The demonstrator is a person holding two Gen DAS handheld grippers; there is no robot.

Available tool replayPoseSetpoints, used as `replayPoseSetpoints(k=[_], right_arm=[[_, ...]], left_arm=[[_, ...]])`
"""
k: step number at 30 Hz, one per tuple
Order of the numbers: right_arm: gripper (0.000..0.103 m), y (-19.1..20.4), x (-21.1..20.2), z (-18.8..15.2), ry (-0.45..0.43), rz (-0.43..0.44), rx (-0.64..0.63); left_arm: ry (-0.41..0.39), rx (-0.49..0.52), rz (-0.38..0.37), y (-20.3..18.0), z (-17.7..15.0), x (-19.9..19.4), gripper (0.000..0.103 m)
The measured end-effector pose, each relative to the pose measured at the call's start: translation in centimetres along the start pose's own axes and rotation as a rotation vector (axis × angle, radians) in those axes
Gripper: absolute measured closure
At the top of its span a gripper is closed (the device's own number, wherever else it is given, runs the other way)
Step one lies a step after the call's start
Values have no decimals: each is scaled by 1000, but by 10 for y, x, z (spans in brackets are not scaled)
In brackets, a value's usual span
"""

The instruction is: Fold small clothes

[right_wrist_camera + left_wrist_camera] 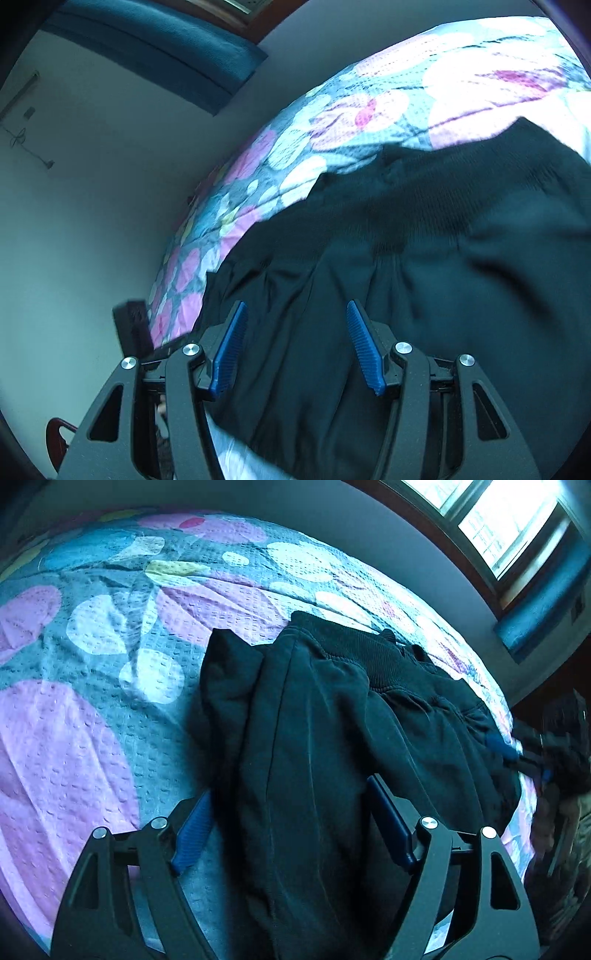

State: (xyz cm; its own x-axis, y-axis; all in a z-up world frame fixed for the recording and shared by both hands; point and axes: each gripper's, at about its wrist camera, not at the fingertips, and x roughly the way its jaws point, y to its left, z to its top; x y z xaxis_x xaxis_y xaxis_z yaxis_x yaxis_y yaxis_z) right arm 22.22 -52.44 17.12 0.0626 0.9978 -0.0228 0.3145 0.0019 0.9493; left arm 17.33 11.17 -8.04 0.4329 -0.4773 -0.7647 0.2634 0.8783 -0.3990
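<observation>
Our left gripper (291, 823) is spread wide, blue pads (192, 834) straddling the near end of the black shorts (314, 720) without pinching. From here the garment's length runs away toward twelve o'clock, ribbed waistband (369, 653) at the far end around one o'clock. Our right gripper (295, 343) is spread too, cloth between its jaws, waistband at about one o'clock. It looks nearer that band, we reckon. The shorts lie on the patterned bedspread (74, 657), by the bed's edge.

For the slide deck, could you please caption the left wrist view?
Open left gripper straddling dark shorts lying on a floral bedspread.
</observation>
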Motion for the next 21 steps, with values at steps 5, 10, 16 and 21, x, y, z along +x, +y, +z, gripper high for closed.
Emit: replayPoseSetpoints(k=[5,10,16,21], right_arm=[[44,-2,-7,-47,44,-30,19],[44,-13,4,-62,33,-48,-14],[42,-10,-1,-66,-1,-46,-49],[37,-2,-4,-72,-29,-50,-102]], left_arm=[[2,-38,-34,6,0,-2,24],[12,-28,-30,6,-1,-1,24],[11,-44,-17,6,2,3,32],[25,-5,81,-8,7,6,65]])
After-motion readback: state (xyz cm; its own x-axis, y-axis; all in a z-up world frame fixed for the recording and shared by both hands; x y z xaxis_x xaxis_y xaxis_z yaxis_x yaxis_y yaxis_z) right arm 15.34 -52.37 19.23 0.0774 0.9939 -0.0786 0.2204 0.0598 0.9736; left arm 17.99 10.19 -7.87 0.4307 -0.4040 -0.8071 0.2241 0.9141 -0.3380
